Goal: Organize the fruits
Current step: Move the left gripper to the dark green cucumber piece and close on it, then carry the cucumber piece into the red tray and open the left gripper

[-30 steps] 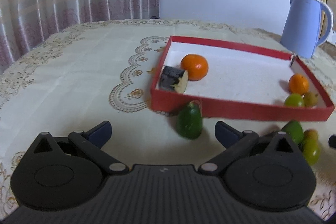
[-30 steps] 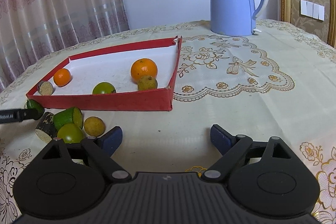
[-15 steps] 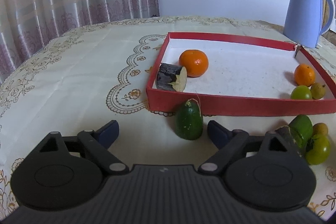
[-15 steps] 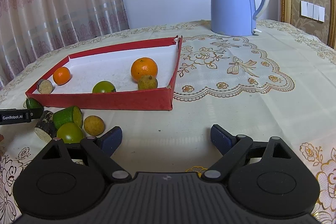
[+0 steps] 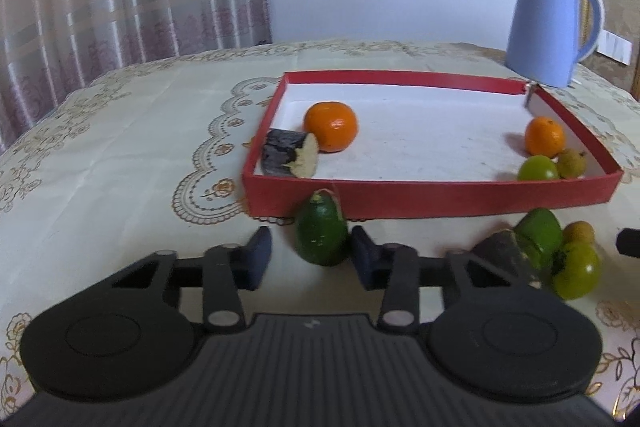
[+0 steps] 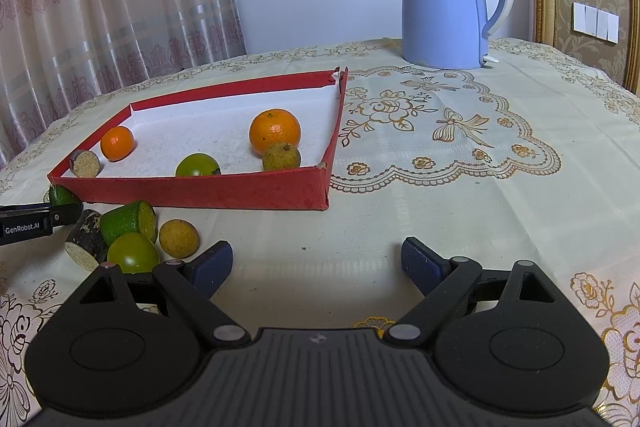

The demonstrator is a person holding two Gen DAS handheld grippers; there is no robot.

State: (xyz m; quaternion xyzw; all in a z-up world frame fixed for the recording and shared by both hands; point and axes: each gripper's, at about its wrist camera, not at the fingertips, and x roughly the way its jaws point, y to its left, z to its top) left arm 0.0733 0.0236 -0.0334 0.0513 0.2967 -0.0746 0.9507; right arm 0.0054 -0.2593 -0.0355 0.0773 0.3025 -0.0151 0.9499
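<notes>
Left wrist view: left gripper (image 5: pixel 308 253) jaws closing around the green fruit (image 5: pixel 321 234), pads not yet pressing; squeeze should be centred before the lift into the red tray (image 5: pixel 440 195). Right gripper (image 6: pixel 316 263) is spread, empty.

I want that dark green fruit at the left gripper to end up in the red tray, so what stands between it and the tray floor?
Only the tray's near wall, right behind the green fruit. The left gripper is closing around it.
</notes>
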